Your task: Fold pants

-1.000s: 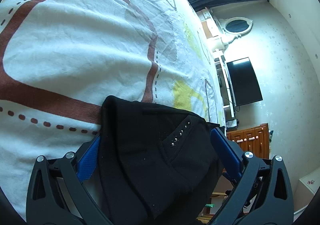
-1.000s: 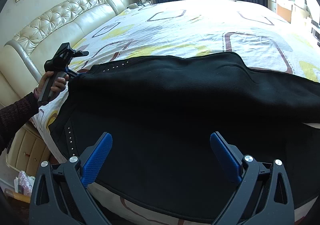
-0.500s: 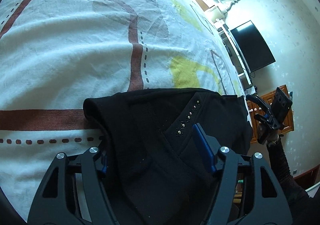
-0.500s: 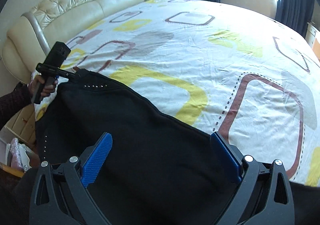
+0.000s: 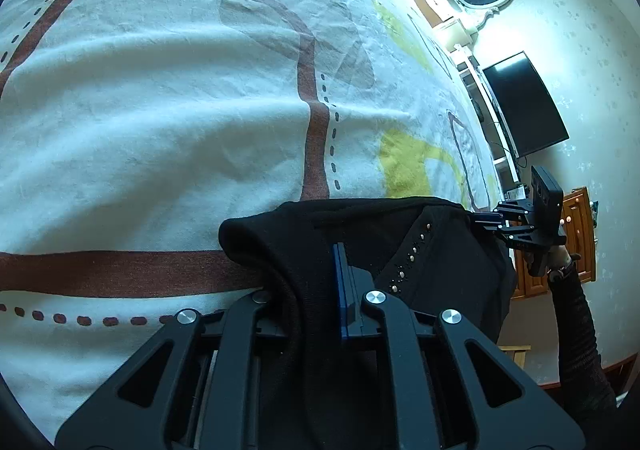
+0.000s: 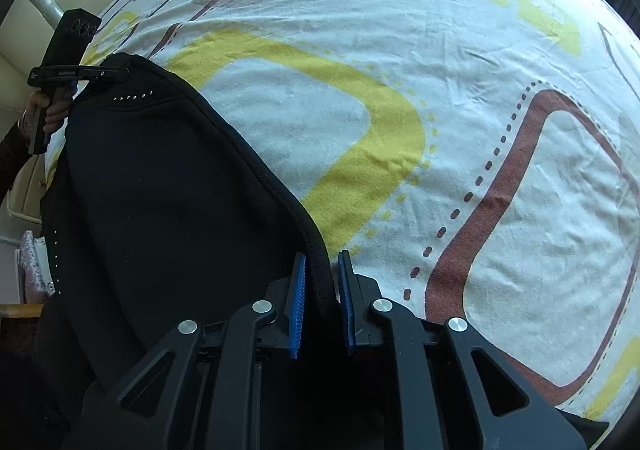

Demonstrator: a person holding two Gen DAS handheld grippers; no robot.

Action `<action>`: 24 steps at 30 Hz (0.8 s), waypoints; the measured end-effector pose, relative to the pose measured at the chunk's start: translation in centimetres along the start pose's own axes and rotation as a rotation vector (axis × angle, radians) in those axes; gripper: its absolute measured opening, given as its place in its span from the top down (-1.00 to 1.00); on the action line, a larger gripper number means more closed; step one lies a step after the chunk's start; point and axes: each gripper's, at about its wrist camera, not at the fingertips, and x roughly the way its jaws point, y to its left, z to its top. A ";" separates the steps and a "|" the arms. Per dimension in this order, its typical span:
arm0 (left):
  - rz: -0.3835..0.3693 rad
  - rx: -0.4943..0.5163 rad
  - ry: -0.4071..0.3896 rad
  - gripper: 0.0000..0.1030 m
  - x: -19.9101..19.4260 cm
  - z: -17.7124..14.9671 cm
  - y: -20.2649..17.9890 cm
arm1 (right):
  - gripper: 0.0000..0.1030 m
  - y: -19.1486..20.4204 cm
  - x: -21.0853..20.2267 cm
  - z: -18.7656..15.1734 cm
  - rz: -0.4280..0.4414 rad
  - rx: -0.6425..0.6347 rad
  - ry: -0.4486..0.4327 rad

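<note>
**Pants pinched at both ends, fold just starting**

Pants point(image 6: 168, 201), black and soft, lie on the near side of the bed point(image 6: 460, 69), on a white sheet with yellow and brown shapes. One side hangs over the bed's edge. A row of little shiny studs point(image 5: 408, 258) runs across the cloth near one end.

Both claws have hold of the same long edge. The left claw point(image 5: 316, 290) is pressed together, with a thick bunch of black cloth squeezed in it near the studs. The right claw point(image 6: 322, 290) is closing on the rolled edge further along; the cloth sits right between its two blue pads, and the pads look like they touch it. Each claw shows up small in the other one's view, held by a hand in a dark sleeve point(image 5: 576, 330).

So how far along is it? I think only the grabbing is done. The pants look spread out long, maybe with one leg already laid over the other, but I cannot tell for sure. No short fold shows yet. The lifting, carrying over and laying down all seem left to do.
</note>
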 end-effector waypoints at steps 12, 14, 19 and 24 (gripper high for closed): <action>-0.130 0.146 -0.212 0.83 -5.9 -2.3 -4.0 | 0.69 7.0 -8.1 -6.1 -0.245 -0.047 -0.327; -0.151 0.170 -0.233 0.82 -7.1 -3.8 -5.0 | 0.69 9.1 -8.9 -8.0 -0.289 -0.067 -0.366; -0.195 0.171 -0.250 0.82 -9.3 -9.1 -5.9 | 0.69 14.6 -8.5 -13.2 -0.397 -0.132 -0.418; -0.196 0.110 -0.265 0.65 -10.4 -15.3 -4.7 | 0.68 18.5 -6.2 -18.0 -0.456 -0.166 -0.416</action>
